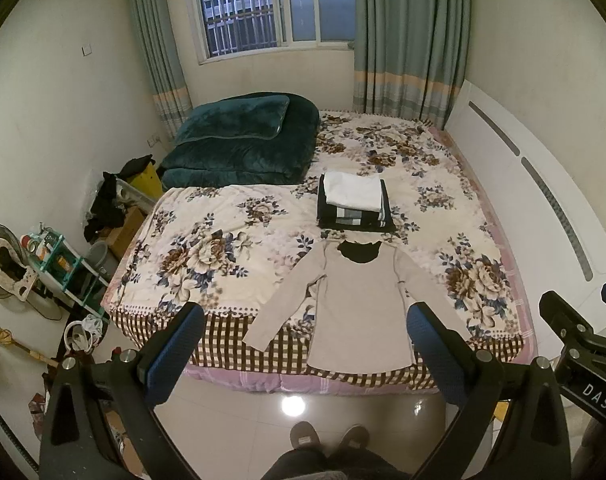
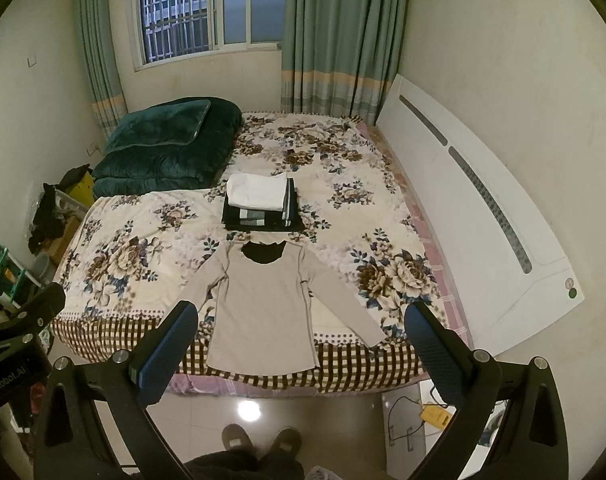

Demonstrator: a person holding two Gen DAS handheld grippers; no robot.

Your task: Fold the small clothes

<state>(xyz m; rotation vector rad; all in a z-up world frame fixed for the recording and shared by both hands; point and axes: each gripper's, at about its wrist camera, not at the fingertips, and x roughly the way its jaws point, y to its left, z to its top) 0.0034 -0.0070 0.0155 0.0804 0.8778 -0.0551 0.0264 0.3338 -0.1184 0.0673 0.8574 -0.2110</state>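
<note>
A beige long-sleeved top [image 1: 357,304] with a black collar lies flat on the floral bed, sleeves spread, hem at the near edge; it also shows in the right wrist view [image 2: 263,312]. Behind it sits a stack of folded clothes [image 1: 353,202] with a white piece on top, seen too in the right wrist view [image 2: 259,202]. My left gripper [image 1: 305,328] is open and empty, held above the floor in front of the bed. My right gripper [image 2: 301,326] is open and empty too, at the same height; its body shows at the right of the left wrist view [image 1: 583,344].
A dark green quilt [image 1: 243,140] is folded at the bed's far left. A white headboard [image 2: 483,216] runs along the right. Clutter, a shelf and a fan [image 1: 7,264] stand on the floor at the left. My feet [image 1: 329,436] stand on the tiled floor.
</note>
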